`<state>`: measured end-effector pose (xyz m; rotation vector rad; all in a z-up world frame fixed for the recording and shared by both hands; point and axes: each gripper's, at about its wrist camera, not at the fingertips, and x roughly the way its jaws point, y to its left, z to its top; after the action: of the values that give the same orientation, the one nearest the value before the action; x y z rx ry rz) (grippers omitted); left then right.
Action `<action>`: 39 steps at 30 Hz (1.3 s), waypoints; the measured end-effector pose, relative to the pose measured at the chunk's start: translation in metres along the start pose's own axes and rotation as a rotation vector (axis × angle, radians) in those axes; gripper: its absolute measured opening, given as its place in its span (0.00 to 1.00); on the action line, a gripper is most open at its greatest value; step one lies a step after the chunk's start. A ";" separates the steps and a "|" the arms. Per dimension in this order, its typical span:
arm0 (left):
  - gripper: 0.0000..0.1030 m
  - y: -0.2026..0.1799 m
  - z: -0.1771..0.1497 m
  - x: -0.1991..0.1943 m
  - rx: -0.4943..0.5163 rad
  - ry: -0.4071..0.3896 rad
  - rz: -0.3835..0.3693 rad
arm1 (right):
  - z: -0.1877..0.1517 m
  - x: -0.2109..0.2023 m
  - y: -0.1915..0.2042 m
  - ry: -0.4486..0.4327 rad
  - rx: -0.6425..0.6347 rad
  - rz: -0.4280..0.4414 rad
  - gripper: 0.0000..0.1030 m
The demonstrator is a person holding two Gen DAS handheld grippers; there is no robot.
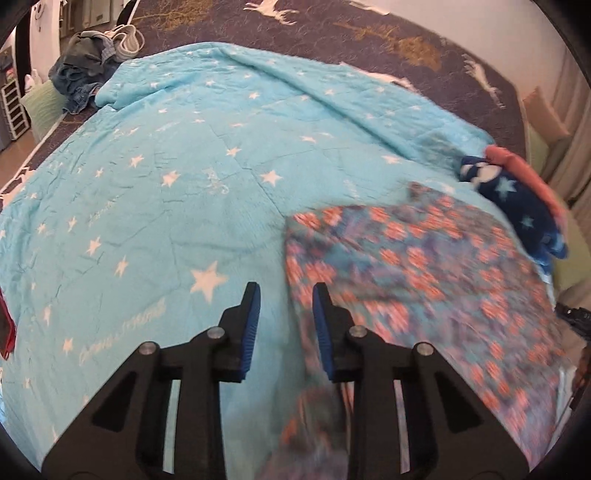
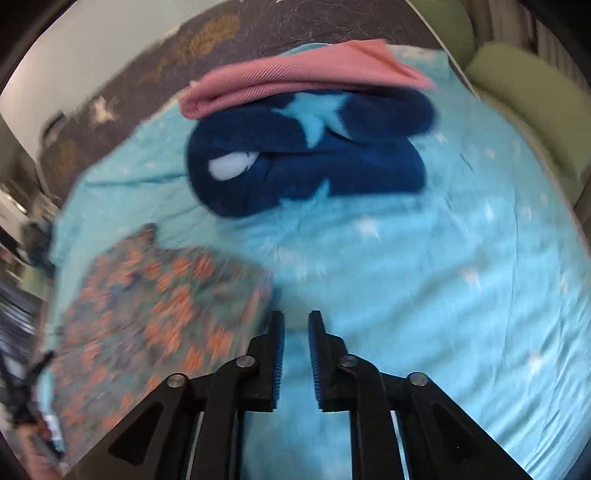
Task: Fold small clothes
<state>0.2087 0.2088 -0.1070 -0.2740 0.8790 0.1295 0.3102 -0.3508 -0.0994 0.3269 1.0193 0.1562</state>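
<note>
Nearest the left wrist camera, the left gripper (image 1: 284,291) shows two black angular arms with ribbed blue pads, standing apart with nothing pressed between them; the near edge of the floral garment (image 1: 424,280) runs under the right-hand finger, and whether it touches is hard to tell. That garment is one thin, flat, roughly square piece, blue-purple with orange-pink blotches, lying on the turquoise blanket (image 1: 166,184), smeared by motion blur so its print cannot be read.

The right gripper (image 2: 296,317) has the same black arms and blue ribbed pads, jaws narrowly apart and empty, over bare blanket just right of the garment's corner.

The blanket is soft, crinkled and quilted, printed with white stars and faint script. Farther off lie two folded pieces stacked together: a plush navy garment (image 2: 306,166) with pale stars and a white patch, and a ribbed pink garment (image 2: 295,79) on it.

Beyond, a dark bedspread (image 1: 332,33) with white deer shapes shows. At its far left corner sits one heap of denim and grey clothes (image 1: 88,70), its count unclear. A red object (image 1: 7,332) is cut off at the left edge.
</note>
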 end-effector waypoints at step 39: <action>0.82 0.008 -0.224 -0.187 0.082 -0.083 0.032 | -0.294 -0.229 0.001 -0.395 -0.200 -0.121 0.89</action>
<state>-0.0777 0.1520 -0.0991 -0.1767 0.8041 0.1331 -0.0599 -0.3563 -0.0559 0.1058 0.6234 0.0788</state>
